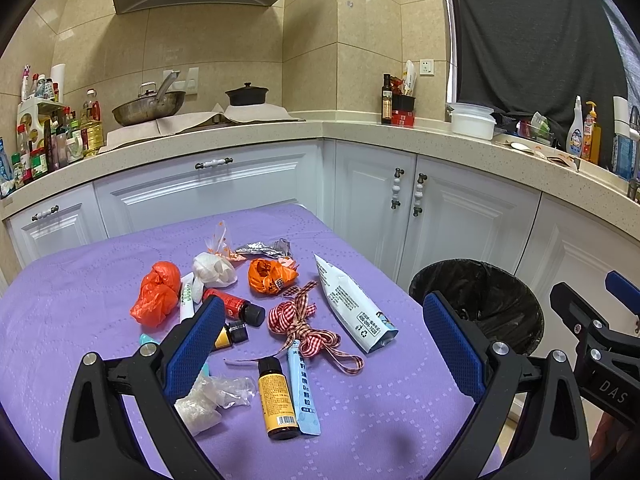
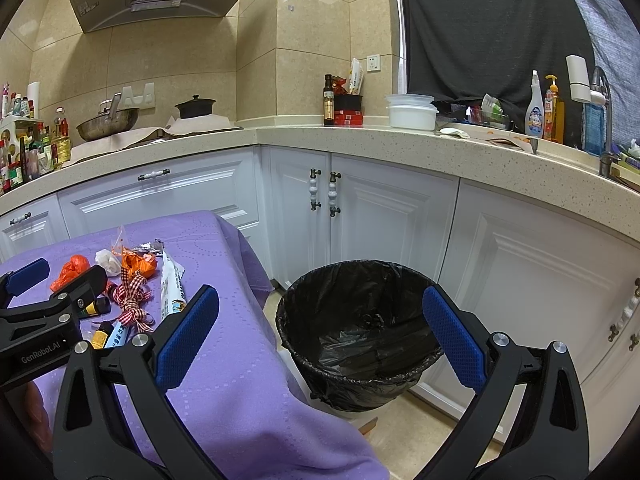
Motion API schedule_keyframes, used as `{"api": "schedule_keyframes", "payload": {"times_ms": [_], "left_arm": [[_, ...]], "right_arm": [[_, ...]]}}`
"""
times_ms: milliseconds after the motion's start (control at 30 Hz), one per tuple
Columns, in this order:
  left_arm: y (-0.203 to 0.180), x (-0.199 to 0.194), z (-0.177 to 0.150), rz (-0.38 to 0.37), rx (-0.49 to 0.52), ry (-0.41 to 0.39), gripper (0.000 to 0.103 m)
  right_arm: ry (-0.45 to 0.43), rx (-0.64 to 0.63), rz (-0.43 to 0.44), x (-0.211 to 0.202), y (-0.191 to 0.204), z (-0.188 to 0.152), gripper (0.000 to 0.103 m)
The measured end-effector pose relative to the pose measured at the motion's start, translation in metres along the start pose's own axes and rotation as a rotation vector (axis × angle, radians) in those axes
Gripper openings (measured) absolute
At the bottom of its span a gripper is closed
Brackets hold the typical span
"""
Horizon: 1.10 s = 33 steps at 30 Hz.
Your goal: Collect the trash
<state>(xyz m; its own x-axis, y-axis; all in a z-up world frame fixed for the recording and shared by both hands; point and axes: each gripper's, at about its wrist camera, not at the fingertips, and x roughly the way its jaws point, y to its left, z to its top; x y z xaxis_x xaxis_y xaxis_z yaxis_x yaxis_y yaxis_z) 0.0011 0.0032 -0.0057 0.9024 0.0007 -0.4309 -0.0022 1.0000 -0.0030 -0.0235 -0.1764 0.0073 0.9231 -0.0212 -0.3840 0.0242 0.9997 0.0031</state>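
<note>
Trash lies on the purple-clothed table (image 1: 380,408): two orange bags (image 1: 157,294) (image 1: 270,276), a white pouch (image 1: 352,304), a checked ribbon (image 1: 304,324), a yellow bottle (image 1: 276,398), a blue sachet (image 1: 303,392), a red bottle (image 1: 234,306), crumpled clear plastic (image 1: 208,398) and foil (image 1: 264,249). My left gripper (image 1: 324,344) is open and empty above the pile. My right gripper (image 2: 320,336) is open and empty beside the table, over the black-lined bin (image 2: 360,332). The bin (image 1: 480,300) stands to the right of the table. The left gripper also shows in the right wrist view (image 2: 56,276).
White cabinets (image 2: 392,216) and a speckled counter (image 2: 360,140) wrap around behind. On the counter stand a wok (image 1: 148,110), a black pot (image 1: 246,95), bottles (image 1: 386,100) and white containers (image 1: 473,120). A tan tiled floor (image 2: 416,436) lies around the bin.
</note>
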Motion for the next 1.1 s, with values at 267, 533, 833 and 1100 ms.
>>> {"api": "schedule_keyframes", "payload": {"times_ms": [267,533,833,1100], "left_arm": [[0.000,0.001,-0.002,-0.001,-0.001,0.001,0.096],[0.000,0.001,-0.001,0.000,-0.001,0.002,0.096],[0.014,0.003,-0.013,0.034,-0.012,0.021,0.096],[0.062,0.003,-0.030,0.127,-0.076,0.074,0.096]], "right_arm": [[-0.001,0.000,-0.001,0.001,-0.002,0.000,0.100],[0.001,0.000,0.000,0.003,-0.004,-0.001,0.100],[0.014,-0.019,0.044,0.015,0.004,-0.004,0.100],[0.040,-0.088,0.162,0.042,0.049,0.002,0.099]]}}
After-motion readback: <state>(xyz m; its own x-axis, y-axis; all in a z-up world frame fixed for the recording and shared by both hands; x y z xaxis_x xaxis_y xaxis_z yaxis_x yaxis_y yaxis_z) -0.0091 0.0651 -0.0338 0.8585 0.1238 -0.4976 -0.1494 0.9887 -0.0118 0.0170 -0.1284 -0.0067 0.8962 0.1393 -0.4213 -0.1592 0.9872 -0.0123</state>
